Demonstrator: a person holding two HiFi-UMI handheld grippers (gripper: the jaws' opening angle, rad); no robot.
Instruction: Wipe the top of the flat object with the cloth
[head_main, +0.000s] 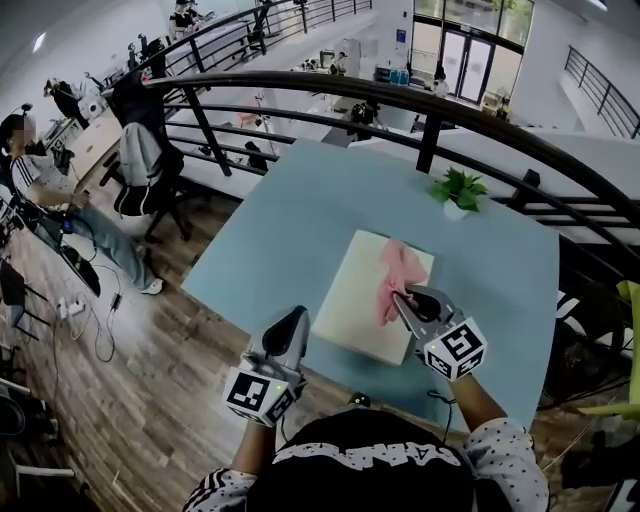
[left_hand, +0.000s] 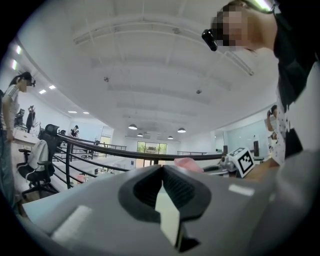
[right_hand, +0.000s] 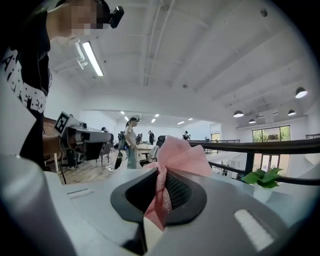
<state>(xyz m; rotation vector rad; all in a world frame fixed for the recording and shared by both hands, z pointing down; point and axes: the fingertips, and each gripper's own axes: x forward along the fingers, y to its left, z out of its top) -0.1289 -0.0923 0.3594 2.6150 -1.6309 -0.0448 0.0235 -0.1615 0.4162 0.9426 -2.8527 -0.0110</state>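
Cloth, pink and crumpled, lies on the far right part of the cream flat board, and its near end is pinched in the right gripper. The right gripper view shows this jaw pair clenched on a twisted strip of the cloth, with the rest fanning out just past the right gripper's tips. The right forearm, in a dotted sleeve, reaches forward from the table's near edge, and the gripper points away from the person over the board's right side. The board sits on the pale blue table, towards its near edge.

The left gripper is held at the table's near edge, its tips just beside the board's near left corner; the left arm, in a striped sleeve, is drawn in close to the body. In the left gripper view its jaws are pressed together with nothing between them. A small potted plant stands near the table's far right corner.
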